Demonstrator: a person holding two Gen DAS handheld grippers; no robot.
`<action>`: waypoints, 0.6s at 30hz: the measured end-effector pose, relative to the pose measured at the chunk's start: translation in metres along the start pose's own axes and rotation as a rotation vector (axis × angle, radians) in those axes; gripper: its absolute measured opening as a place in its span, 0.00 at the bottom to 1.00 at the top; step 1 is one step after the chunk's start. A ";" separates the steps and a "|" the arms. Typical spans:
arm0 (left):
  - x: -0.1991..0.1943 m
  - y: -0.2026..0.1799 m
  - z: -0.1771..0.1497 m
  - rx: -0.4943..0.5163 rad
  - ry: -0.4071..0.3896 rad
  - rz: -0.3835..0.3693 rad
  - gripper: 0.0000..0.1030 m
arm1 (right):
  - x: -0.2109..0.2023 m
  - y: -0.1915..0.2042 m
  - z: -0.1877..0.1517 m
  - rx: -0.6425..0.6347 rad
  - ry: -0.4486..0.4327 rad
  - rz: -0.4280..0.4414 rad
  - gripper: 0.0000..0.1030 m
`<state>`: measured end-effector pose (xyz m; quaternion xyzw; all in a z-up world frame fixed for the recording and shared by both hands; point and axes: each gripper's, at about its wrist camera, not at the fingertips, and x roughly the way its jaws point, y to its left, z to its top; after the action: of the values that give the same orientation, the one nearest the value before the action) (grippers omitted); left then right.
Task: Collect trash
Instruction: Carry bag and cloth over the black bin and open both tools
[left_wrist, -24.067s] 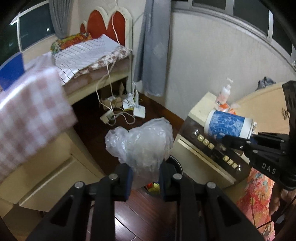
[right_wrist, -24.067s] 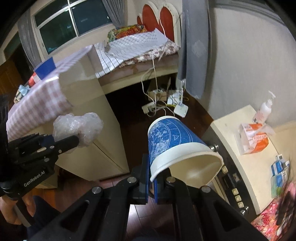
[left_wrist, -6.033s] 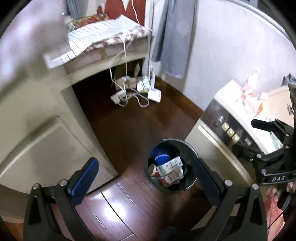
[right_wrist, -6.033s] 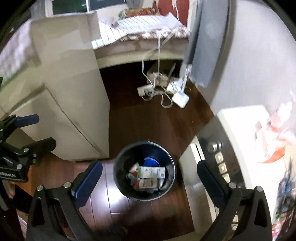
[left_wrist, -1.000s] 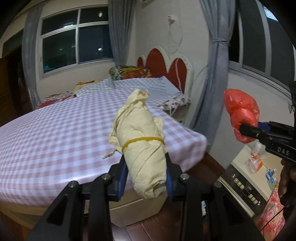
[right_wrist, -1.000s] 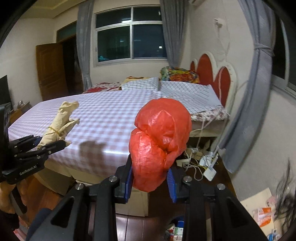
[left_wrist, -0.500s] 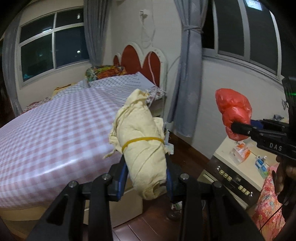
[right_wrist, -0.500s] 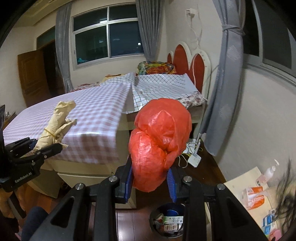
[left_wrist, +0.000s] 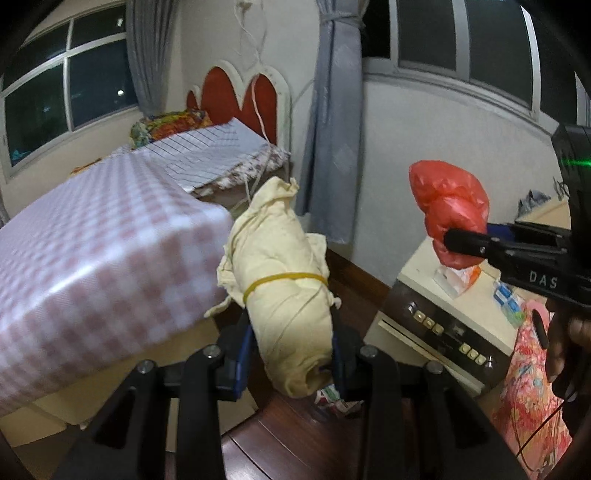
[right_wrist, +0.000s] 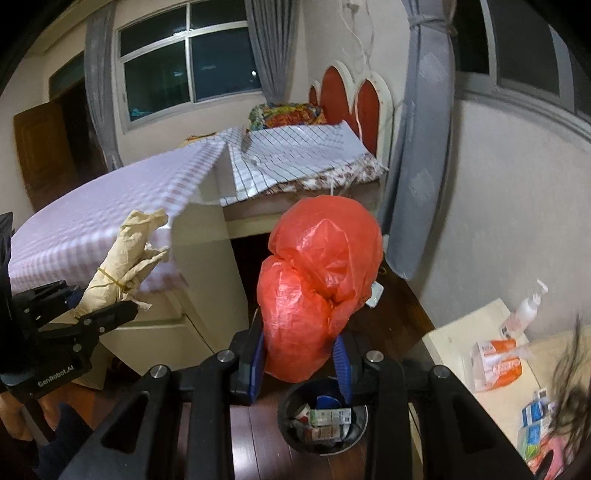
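Observation:
My left gripper (left_wrist: 291, 363) is shut on a cream cloth bundle (left_wrist: 280, 284) tied with a yellow rubber band; the same bundle (right_wrist: 122, 258) shows at the left of the right wrist view. My right gripper (right_wrist: 301, 354) is shut on a crumpled red plastic bag (right_wrist: 317, 280), also seen as the red bag (left_wrist: 448, 206) at the right of the left wrist view. A black trash bin (right_wrist: 286, 417) with cartons inside stands on the dark wood floor just below the red bag. In the left wrist view the bin is almost hidden behind the bundle.
A bed with a pink checked cover (left_wrist: 92, 251) fills the left; its cream frame (right_wrist: 207, 266) stands close beside the bin. A cream cabinet with buttons (left_wrist: 439, 328) stands right, holding a tissue pack (right_wrist: 495, 358) and a pump bottle (right_wrist: 524, 306). A grey curtain (right_wrist: 417, 166) hangs behind.
Both grippers have sunk and swung from over the bed toward the floor by the cabinet, and the bin has come closer under the red bag. Both holds are unchanged.

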<state>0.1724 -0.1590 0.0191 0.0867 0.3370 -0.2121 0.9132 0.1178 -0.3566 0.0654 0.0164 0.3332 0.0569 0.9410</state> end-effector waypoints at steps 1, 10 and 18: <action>0.005 -0.003 -0.002 0.004 0.010 -0.008 0.35 | 0.003 -0.005 -0.005 0.011 0.010 -0.001 0.33; 0.051 -0.025 -0.024 0.028 0.085 -0.061 0.35 | 0.034 -0.036 -0.040 0.042 0.081 -0.021 0.33; 0.097 -0.033 -0.052 0.023 0.213 -0.109 0.35 | 0.075 -0.063 -0.083 0.071 0.185 -0.032 0.33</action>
<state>0.1940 -0.2047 -0.0846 0.1010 0.4337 -0.2550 0.8583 0.1294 -0.4107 -0.0505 0.0389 0.4207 0.0314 0.9058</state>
